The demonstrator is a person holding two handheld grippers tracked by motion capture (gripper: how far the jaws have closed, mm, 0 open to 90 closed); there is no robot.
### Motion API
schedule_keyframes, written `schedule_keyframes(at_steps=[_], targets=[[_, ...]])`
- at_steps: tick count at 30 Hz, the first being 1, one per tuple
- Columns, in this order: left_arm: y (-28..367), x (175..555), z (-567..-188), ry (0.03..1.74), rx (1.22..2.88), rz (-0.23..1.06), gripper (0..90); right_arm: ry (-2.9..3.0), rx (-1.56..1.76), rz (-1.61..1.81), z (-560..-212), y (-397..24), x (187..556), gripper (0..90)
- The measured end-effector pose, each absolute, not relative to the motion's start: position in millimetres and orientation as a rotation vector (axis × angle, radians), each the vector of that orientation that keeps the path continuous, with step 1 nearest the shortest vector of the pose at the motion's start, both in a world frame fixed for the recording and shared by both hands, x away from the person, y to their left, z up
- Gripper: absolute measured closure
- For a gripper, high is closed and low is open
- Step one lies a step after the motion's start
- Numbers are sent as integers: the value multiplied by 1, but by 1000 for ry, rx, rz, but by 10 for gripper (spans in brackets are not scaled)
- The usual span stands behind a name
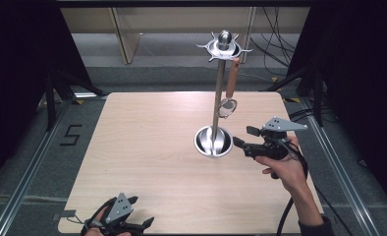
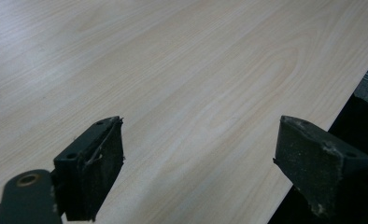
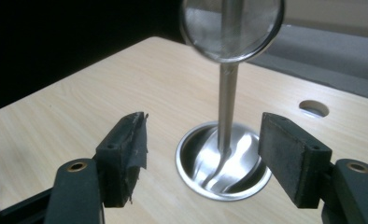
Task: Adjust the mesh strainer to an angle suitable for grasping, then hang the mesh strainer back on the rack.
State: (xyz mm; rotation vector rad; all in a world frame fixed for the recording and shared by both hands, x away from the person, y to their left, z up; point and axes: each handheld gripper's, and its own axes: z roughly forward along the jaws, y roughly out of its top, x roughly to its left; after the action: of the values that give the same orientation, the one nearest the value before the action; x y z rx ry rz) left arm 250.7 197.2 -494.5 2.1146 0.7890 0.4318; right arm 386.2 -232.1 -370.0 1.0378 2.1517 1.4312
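Your right hand-held gripper [image 1: 241,137], jaws apart and empty, faces the stand [image 1: 216,98]. At one o'clock hangs the light, swinging strainer [image 1: 229,88]; grip its stiff wooden handle, not the mesh.

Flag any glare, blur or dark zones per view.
High view: even light on the pale wooden table, black surroundings at both sides. Right gripper view: streaky glare in the shiny steel bowl-shaped stand base; the round mesh strainer up close is soft. Left gripper view: mild sheen top left, the near black jaws blurred.
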Motion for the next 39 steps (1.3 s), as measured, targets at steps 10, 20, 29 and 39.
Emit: schedule_keyframes(at_steps=[10, 20, 29, 39], targets=[[198, 251, -493, 779, 2146, 430, 149, 2211, 1038, 1359, -385, -227, 384, 321], [198, 249, -494, 794, 2136, 435, 149, 2249, 1058, 1331, -397, -225, 382, 315], [198, 249, -494, 782, 2137, 443, 148, 2267, 1056, 1327, -402, -227, 380, 310], [198, 249, -495, 783, 2137, 442, 148, 2298, 1049, 1311, -409, -224, 375, 304]])
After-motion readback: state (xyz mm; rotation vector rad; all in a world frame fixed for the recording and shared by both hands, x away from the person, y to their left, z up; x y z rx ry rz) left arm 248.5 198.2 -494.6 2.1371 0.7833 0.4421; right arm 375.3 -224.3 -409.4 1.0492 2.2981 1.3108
